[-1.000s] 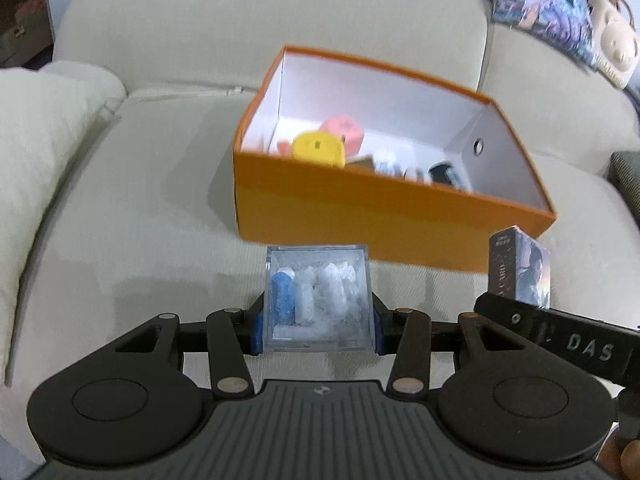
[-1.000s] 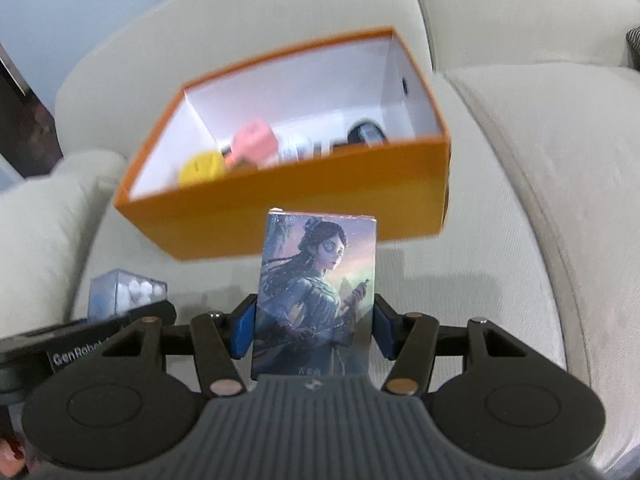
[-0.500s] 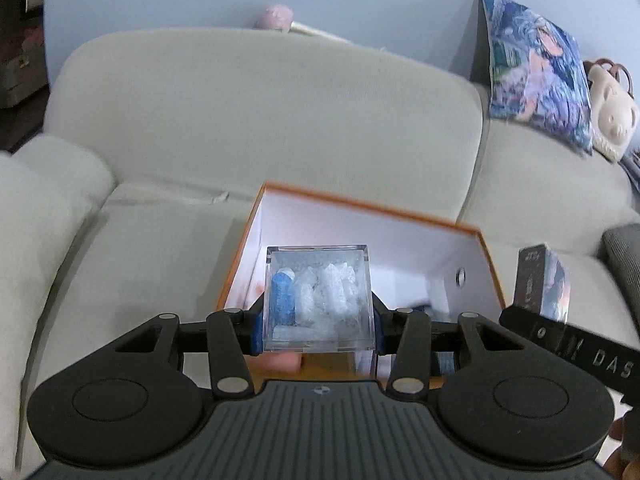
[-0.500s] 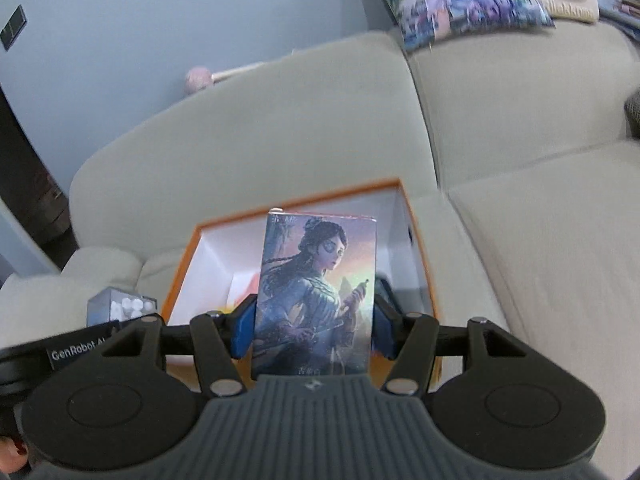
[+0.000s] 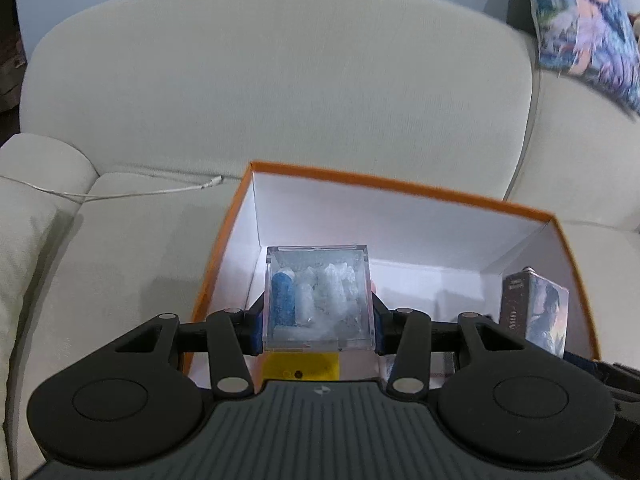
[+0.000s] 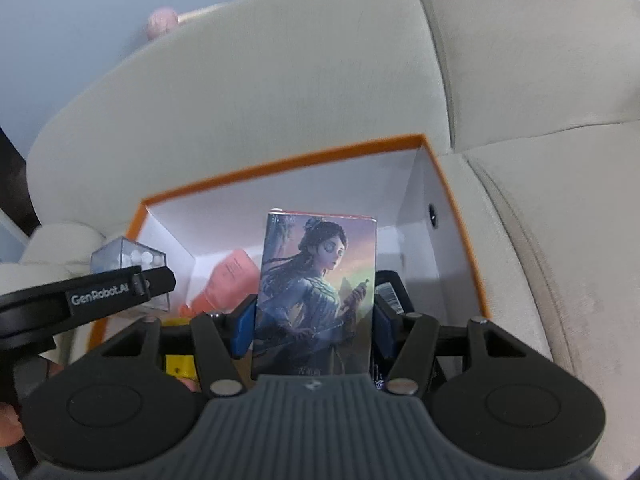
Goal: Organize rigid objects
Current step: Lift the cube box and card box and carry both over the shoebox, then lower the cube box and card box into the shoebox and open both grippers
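Clear square plastic case (image 5: 319,298) with a blue cylinder and white pieces inside sits clamped in the left hand-held gripper (image 5: 318,320), over the near-left part of the orange, white-lined cardboard box (image 5: 400,188) on the beige sofa (image 5: 280,80). Right hand-held gripper (image 6: 314,326) pinches an illustrated card box (image 6: 316,296) over the same box. Judged best: lower each into a bare patch, clear of the yellow block (image 5: 302,366) and pink piece (image 6: 232,276), then release low.

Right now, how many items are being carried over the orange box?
2: a clear plastic cube in the left hand-held gripper, an illustrated card box in the right hand-held gripper. Nothing else appears carried.
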`<state>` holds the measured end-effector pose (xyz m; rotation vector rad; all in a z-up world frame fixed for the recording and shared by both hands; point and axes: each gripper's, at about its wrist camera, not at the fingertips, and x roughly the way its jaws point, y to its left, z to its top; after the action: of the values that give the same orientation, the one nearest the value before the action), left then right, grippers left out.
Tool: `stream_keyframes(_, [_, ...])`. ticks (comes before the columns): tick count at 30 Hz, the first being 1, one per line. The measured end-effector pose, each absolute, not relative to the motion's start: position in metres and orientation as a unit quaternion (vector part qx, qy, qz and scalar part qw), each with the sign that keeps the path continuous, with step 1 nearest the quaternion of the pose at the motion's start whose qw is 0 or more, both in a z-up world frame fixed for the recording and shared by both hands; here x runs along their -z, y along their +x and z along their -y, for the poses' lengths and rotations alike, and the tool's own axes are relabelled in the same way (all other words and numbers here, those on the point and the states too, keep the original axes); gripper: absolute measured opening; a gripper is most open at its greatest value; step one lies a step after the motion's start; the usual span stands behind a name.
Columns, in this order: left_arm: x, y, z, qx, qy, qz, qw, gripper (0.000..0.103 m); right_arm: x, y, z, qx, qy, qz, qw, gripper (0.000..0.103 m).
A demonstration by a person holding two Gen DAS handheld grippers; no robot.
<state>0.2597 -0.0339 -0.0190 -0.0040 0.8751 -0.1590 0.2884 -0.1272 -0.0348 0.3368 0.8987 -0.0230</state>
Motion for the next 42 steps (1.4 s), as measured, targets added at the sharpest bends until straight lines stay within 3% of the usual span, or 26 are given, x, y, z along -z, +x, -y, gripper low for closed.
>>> stream_keyframes(42, [0.058, 0.296, 0.06, 0.086, 0.046, -0.467, 0.879, 0.053, 0.091, 0.329, 0.093, 0.015, 0.115, -0.508, 0.853, 0.059])
